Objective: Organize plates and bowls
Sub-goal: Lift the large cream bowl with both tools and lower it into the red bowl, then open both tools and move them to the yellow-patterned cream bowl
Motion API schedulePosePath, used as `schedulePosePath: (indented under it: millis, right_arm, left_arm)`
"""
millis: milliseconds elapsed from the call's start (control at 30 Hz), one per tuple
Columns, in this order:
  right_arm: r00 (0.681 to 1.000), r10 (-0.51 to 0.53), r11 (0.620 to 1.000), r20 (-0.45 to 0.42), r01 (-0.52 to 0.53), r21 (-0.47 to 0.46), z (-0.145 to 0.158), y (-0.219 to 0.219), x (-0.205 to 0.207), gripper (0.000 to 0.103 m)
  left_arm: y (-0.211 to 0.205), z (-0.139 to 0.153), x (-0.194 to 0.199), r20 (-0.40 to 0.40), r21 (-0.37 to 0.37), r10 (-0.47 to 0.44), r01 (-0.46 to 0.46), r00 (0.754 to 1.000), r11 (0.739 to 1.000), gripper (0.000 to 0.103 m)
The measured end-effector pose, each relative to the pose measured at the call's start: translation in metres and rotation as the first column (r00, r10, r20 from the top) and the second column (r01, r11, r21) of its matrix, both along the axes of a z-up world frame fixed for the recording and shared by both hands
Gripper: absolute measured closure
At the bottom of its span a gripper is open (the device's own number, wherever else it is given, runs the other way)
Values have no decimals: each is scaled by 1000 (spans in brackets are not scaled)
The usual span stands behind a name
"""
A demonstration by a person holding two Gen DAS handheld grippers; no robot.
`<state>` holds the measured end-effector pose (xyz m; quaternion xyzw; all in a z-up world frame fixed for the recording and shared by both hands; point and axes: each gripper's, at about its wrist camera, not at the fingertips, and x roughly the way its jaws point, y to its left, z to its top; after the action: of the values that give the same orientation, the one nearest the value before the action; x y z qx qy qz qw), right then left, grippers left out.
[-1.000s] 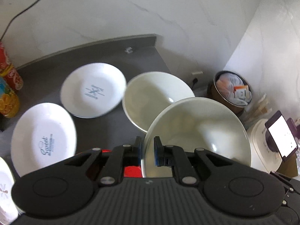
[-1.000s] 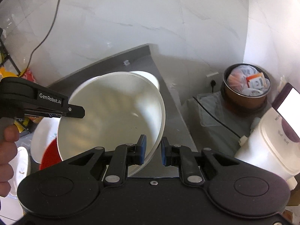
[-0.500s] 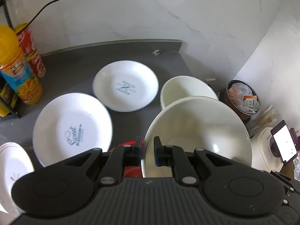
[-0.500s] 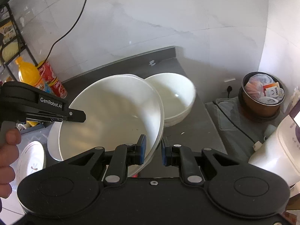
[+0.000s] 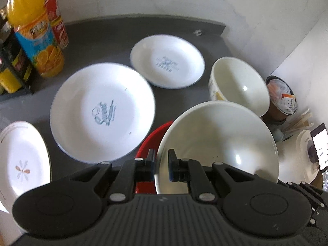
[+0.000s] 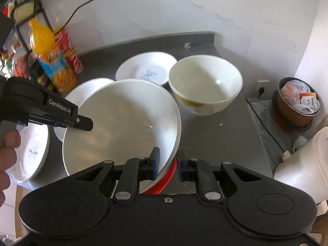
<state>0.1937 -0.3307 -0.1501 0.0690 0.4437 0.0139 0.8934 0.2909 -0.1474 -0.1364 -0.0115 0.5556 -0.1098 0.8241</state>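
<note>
Left tool (image 5: pixel 160 165) | right tool (image 6: pixel 167 164) | both clamp white bowl (image 6: pixel 123 123) rim

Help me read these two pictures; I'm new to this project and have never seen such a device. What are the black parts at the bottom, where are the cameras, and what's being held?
No robot here: a person carries a handheld two-finger gripper in each hand. Each gripper has a wide-angle camera looking forward along its fingers, so the black body fills the bottom of both pictures.

One picture is from the left gripper, the other from the right gripper. Both are shut on the rim of the same large white bowl, at opposite sides, holding it tilted above a red dish. In the right view, the left gripper enters from the side with the person's hand.

On the dark counter sit a second bowl, three white plates, an orange drink bottle and a red can.
</note>
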Motion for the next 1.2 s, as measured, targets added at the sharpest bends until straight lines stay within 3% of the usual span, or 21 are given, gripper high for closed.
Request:
schedulePosePath:
  millis: [300, 467, 567, 800, 833, 900, 967, 1200]
  right_arm:
    - [997, 35, 995, -63, -41, -96, -14, 23, 2, 85]
    - [996, 52, 985, -66, -62, -158, -15, 35, 5, 80]
    - [996, 48, 987, -75, -58, -150, -15, 36, 8, 75]
    - [997, 19, 996, -68, -24, -87, -13, 27, 7, 72]
    - [998, 20, 996, -58, -25, -81, -11, 26, 6, 72]
    - [999, 23, 996, -40, -27, -86, -7, 24, 5, 72]
    - [999, 21, 997, -27, -23, -76, -4, 22, 4, 72]
    - [1000, -11, 1000, 2, 11, -17, 2, 9, 11, 72]
  left_arm:
    - [12, -19, 2, -70, -19, 20, -22, 997, 1000, 92]
    - [15, -24, 6, -77, -25, 15, -17, 997, 1000, 92]
    - [15, -27, 8, -99, -29, 6, -9, 995, 1000, 92]
    - [12, -21, 14, -145, -49, -7, 0, 989, 999, 72]
    - [11, -18, 13, -131, -43, -10, 4, 991, 999, 70]
    - [9, -9, 11, -77, -9, -9, 8, 997, 1000, 55]
    - [8, -2, 9, -33, 7, -15, 15, 999, 1000, 48]
    - [7, 3, 19, -20, 9, 7, -7, 1000, 1000, 45]
